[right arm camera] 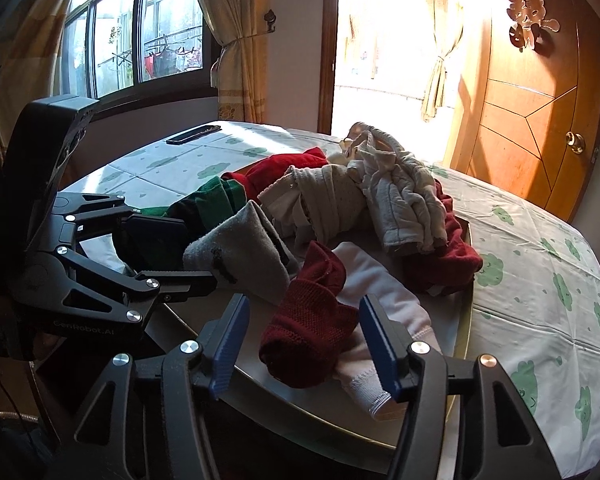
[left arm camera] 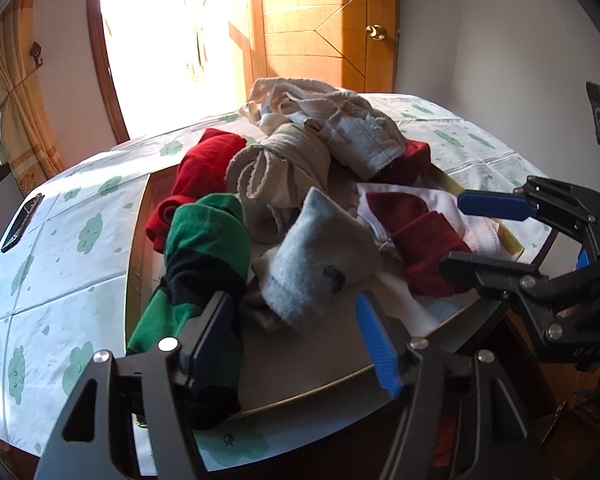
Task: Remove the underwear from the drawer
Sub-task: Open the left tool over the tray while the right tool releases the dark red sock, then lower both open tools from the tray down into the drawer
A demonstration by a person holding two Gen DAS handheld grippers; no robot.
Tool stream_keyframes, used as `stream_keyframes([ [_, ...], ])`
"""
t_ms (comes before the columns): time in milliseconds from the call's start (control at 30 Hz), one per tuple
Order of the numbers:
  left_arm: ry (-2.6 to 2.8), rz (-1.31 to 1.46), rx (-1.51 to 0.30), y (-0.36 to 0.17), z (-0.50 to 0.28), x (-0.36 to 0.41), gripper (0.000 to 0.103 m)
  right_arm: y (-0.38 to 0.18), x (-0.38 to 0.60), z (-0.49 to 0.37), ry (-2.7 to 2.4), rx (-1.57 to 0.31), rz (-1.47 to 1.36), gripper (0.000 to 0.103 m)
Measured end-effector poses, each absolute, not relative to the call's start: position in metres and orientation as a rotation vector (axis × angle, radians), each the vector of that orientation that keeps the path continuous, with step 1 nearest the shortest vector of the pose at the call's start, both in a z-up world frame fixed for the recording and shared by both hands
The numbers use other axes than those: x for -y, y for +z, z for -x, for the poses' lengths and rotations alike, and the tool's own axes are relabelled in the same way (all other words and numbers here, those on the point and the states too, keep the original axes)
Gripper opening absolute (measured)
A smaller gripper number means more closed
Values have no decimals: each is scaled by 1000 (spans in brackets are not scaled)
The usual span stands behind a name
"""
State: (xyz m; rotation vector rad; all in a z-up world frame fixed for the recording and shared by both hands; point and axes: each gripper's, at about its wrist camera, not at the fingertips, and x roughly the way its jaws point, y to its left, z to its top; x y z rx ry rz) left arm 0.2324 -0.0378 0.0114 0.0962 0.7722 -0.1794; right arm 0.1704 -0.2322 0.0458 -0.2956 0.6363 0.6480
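Note:
A shallow drawer (left arm camera: 138, 240) (right arm camera: 465, 320) lies on a cloud-print sheet, heaped with small garments. The heap holds beige lace-trimmed underwear (left arm camera: 284, 164) (right arm camera: 324, 200), a cream bundle (left arm camera: 352, 128) (right arm camera: 404, 200), red pieces (left arm camera: 204, 168), a green and black piece (left arm camera: 204, 248), a grey sock (left arm camera: 320, 264) (right arm camera: 244, 248) and a dark red knit piece (left arm camera: 428, 248) (right arm camera: 312, 312) on white cloth (right arm camera: 380, 280). My left gripper (left arm camera: 294, 344) (right arm camera: 188, 258) is open around the sock's near end, with the green piece beside one finger. My right gripper (right arm camera: 306, 344) (left arm camera: 480, 236) is open astride the dark red piece.
A dark phone (left arm camera: 22, 222) (right arm camera: 194, 134) lies on the sheet (left arm camera: 60, 280) at the far left. Behind stand a wooden door (left arm camera: 320, 20) (right arm camera: 540, 100), a sunlit doorway, a curtained window (right arm camera: 120, 40). Below the drawer's near rim is dark furniture.

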Motion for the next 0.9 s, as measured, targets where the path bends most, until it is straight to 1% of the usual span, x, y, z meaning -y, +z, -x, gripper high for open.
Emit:
stream_keyframes([
  [133,-184,-83,-765,12,-228,37,69,49,235,-166,649,-629,284,60],
  [500,-214,-62,-742,10,-205,42,70,53,246,-138,664,-610,295,60],
  [900,-261,-108,-711,5,-165,59,72,35,273,-104,665,-662,356,60],
])
